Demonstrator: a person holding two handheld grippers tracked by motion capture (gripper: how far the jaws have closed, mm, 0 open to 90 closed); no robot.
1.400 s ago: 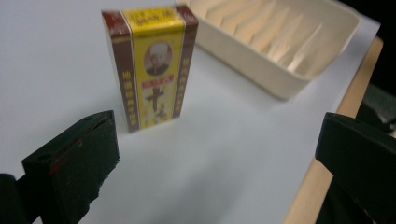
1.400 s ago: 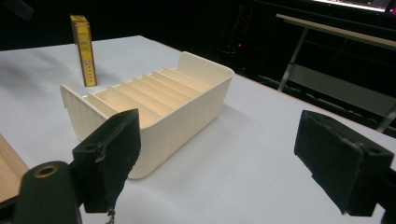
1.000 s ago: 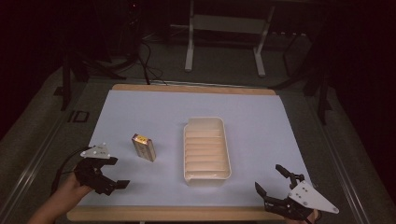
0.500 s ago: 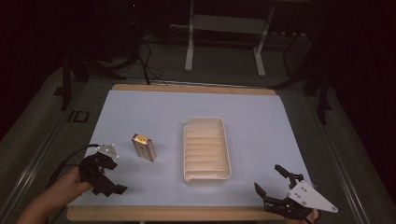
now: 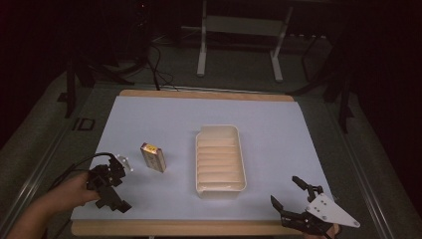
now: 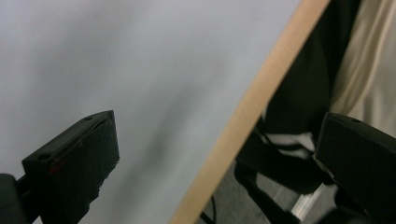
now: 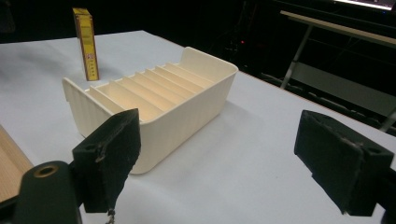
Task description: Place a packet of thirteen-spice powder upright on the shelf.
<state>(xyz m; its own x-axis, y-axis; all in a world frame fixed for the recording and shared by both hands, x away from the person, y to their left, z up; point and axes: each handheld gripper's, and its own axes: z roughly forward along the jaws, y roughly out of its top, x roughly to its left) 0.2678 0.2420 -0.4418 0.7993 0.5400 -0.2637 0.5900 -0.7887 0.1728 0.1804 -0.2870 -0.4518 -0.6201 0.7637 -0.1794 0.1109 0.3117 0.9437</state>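
We see the left hand-held gripper (image 5: 113, 185) at the near left corner of the surface (image 5: 278, 129), jaws spread and empty, hanging partly over the wooden edge (image 6: 252, 112). The right hand-held gripper (image 5: 296, 199) sits near right, jaws wide apart, aimed at the cream ribbed tray (image 5: 220, 158) in the middle. Left of the tray stands a small yellow box (image 5: 153, 156), perhaps a carton; its print is too small to read.

High view overlooks table (image 5: 278, 129); right gripper view, perhaps low, shares it.
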